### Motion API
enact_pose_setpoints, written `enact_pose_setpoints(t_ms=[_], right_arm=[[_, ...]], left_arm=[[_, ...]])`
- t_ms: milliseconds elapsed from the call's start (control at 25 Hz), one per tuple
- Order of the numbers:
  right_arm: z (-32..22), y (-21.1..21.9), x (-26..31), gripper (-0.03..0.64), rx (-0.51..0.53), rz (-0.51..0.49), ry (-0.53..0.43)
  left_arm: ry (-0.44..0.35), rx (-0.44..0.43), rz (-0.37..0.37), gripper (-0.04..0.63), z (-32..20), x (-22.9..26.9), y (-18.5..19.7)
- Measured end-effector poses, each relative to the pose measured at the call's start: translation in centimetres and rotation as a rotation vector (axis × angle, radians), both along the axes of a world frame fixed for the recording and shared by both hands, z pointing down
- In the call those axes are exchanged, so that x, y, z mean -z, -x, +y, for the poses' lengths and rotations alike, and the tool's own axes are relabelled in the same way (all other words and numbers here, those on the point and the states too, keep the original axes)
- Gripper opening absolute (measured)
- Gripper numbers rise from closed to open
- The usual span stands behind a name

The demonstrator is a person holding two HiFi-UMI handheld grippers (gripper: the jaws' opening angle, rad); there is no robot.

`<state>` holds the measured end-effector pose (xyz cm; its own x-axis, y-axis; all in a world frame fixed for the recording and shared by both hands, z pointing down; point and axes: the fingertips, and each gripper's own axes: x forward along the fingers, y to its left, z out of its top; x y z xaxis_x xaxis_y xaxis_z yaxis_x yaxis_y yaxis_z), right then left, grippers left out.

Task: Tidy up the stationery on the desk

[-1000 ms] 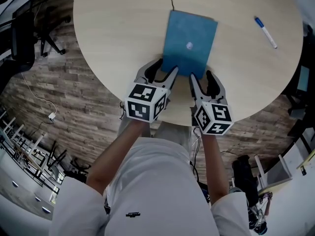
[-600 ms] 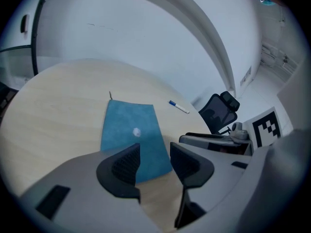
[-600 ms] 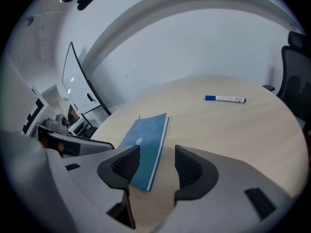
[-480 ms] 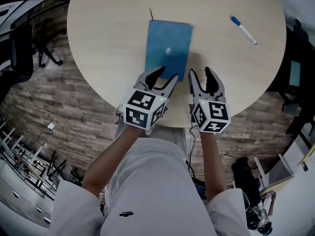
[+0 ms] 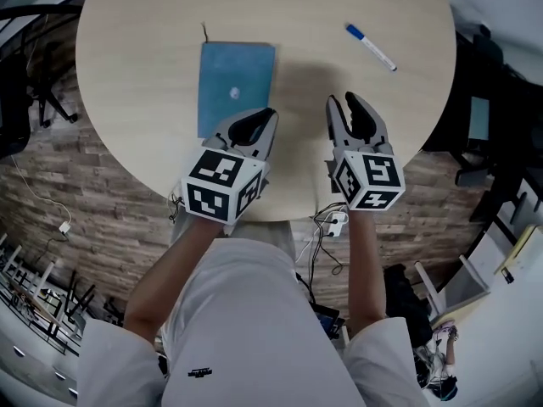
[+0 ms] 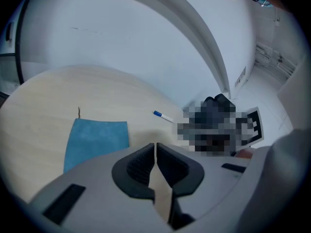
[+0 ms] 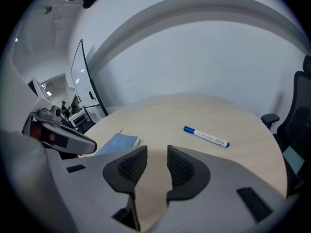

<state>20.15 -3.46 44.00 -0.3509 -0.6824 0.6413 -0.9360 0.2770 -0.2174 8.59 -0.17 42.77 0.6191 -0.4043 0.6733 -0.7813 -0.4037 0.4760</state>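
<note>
While both grippers are held above the near edge of the round table (image 5: 144, 32), nothing is gripped by either. The left gripper (image 5: 268, 114) is seen in its own view with fingers (image 6: 137, 163) just closed together, pads meeting, nothing between them. The right gripper (image 5: 342, 101) is seen in its own view with fingers (image 7: 181, 169) narrowed, having just been closing, a gap left and only bare table showing through it.

The blue notebook (image 5: 235, 75) is laid flat on the table, just beyond the left gripper and apart from it; a thin dark string sticks out at its far left corner. The blue-capped white pen (image 5: 371, 47) is laid well apart from the notebook, beyond the right gripper, towards the far right of the table.

Only in the head view are the grippers' marker cubes, the person's pale clothing, the plank floor (image 5: 102, 219) and a pale spot on the notebook cover shown. Only in the right gripper view are the notebook's page edges, a glass partition (image 7: 87, 81) and a dark chair (image 7: 296, 125) shown. Only in the left gripper view is the notebook seen left of the shut fingers, the pen beyond them.
</note>
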Motion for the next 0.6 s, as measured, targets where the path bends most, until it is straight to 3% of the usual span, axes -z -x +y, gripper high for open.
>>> enact_pose_setpoints(t_ms=[160,360,600], right_arm=[[-1.7,-2.8,-0.1,0.152,0.045,0.034,-0.014],[-3.4,-5.0,-0.6,0.152,0.095,0.078,-0.031],[-5.7,-8.8,-2.6,0.152,0.196,0.221,-0.018]], left_arm=[[-0.006,-0.007,0.014,0.029,-1.3,0.1,-2.9],[-0.035,-0.046,-0.019,0.025,-2.8,-0.4,-5.5],[-0.022,-0.05,-0.012,0.025,-3.6,-1.3,-8.1]])
